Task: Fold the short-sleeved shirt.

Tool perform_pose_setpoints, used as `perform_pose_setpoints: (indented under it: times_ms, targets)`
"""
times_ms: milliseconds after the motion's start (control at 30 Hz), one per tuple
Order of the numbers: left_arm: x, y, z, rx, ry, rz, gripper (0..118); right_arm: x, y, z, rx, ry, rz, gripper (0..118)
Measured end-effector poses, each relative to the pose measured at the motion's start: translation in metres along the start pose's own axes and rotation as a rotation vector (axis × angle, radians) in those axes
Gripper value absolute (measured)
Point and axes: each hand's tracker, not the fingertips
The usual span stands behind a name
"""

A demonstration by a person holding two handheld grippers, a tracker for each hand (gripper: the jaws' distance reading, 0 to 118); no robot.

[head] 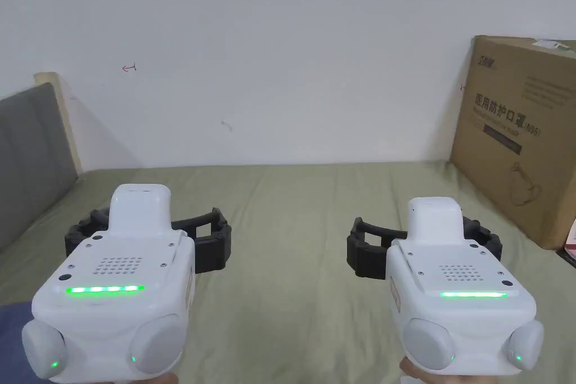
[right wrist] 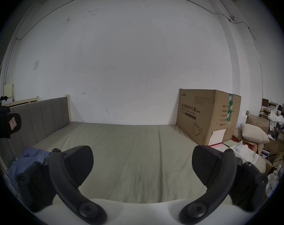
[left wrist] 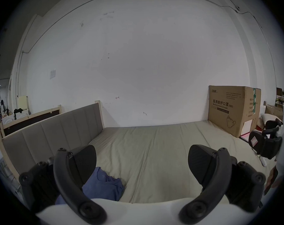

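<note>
Both grippers hover above the olive-green bed (head: 292,222), side by side and level, pointing toward the white wall (head: 281,36) at the bed's far edge.

The left gripper (left wrist: 142,162) has its jaws spread wide apart with nothing between them; through the gap shows bare sheet. The right gripper (right wrist: 142,163) is likewise released, jaws wide and empty. In the head view the left gripper (head: 149,236) sits toward the bed's left side and the right gripper (head: 424,244) toward its right, well apart from each other.

The short-sleeved shirt (left wrist: 103,186), blue, lies crumpled in a heap on the sheet near the bed's front-left corner, close to the grey padded headboard (left wrist: 53,134) that runs along the left edge. In the left gripper view it sits below and just inside that gripper's left jaw, partly hidden behind it, and neither jaw touches it. In the right gripper view the shirt (right wrist: 34,155) shows far off to the left, beyond that gripper's left jaw. The heap is bunched, so its long axis and the way its collar points cannot be told; no sleeve can be made out.

A large cardboard box (head: 520,132) stands on the bed's far-right corner against the wall.
</note>
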Motion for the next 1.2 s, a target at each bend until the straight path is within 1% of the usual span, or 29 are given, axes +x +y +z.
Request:
perform_pose_setpoints:
  times_ms: [267,333,367,433,467,500,567,600,633,667,700,733,767,800,833,900,967,1033,1067,1133,1200]
  targets:
    - [0.003,-0.002,-0.002,0.001,0.001,-0.032,115,0.002,0.001,-0.002,-0.013,0.000,-0.002,118]
    - [0.000,-0.001,0.000,0.018,-0.015,0.001,115,-0.002,0.007,-0.001,0.012,-0.013,0.034,118]
    - [-0.002,0.000,0.000,0.032,-0.032,0.042,115,-0.005,0.011,0.000,0.039,-0.028,0.074,118]
    - [-0.013,-0.001,-0.001,0.050,-0.071,0.187,115,-0.018,0.019,0.000,0.077,-0.056,0.216,118]
    - [-0.020,-0.004,-0.002,0.058,-0.092,0.273,115,-0.028,0.022,0.001,0.094,-0.085,0.313,118]
    - [-0.027,-0.009,-0.003,0.048,-0.108,0.387,115,-0.040,0.023,0.000,0.106,-0.128,0.438,118]
    - [-0.043,-0.025,-0.008,0.050,-0.160,0.593,115,-0.063,0.018,0.000,0.151,-0.172,0.695,118]
    - [-0.051,-0.036,-0.011,0.031,-0.163,0.713,115,-0.074,0.012,0.003,0.187,-0.198,0.825,118]
    - [-0.056,-0.047,-0.013,0.013,-0.160,0.809,115,-0.083,0.005,0.005,0.211,-0.207,0.956,118]
    - [-0.061,-0.059,-0.017,-0.011,-0.158,0.888,115,-0.089,-0.001,0.006,0.225,-0.197,1.067,118]
    - [-0.065,-0.069,-0.020,-0.043,-0.149,0.960,115,-0.099,-0.019,0.008,0.260,-0.188,1.194,118]
    - [-0.069,-0.079,-0.022,-0.063,-0.164,0.977,115,-0.104,-0.032,0.008,0.280,-0.166,1.290,118]
    - [-0.071,-0.086,-0.023,-0.076,-0.150,0.984,115,-0.106,-0.044,0.008,0.297,-0.170,1.353,118]
    - [-0.070,-0.090,-0.024,-0.098,-0.105,0.962,115,-0.110,-0.053,0.007,0.285,-0.173,1.382,118]
    - [-0.070,-0.091,-0.023,-0.093,-0.090,0.929,115,-0.111,-0.057,0.006,0.239,-0.121,1.375,118]
    - [-0.068,-0.084,-0.022,-0.076,-0.076,0.843,115,-0.108,-0.055,0.003,0.151,-0.047,1.273,118]
    - [-0.061,-0.063,-0.020,-0.050,-0.089,0.706,115,-0.101,-0.037,-0.001,0.093,-0.022,1.077,118]
    - [-0.050,-0.035,-0.020,-0.030,-0.072,0.520,116,-0.080,-0.004,-0.003,0.034,-0.004,0.787,118]
    - [-0.044,-0.020,-0.018,-0.022,-0.068,0.417,118,-0.067,0.009,-0.004,0.020,0.022,0.627,118]
    - [-0.026,0.001,-0.013,0.025,-0.071,0.220,118,-0.036,0.026,-0.005,0.003,0.044,0.298,118]
    - [-0.006,0.009,-0.005,0.062,-0.026,0.036,118,-0.008,0.025,0.006,-0.018,0.083,0.024,118]
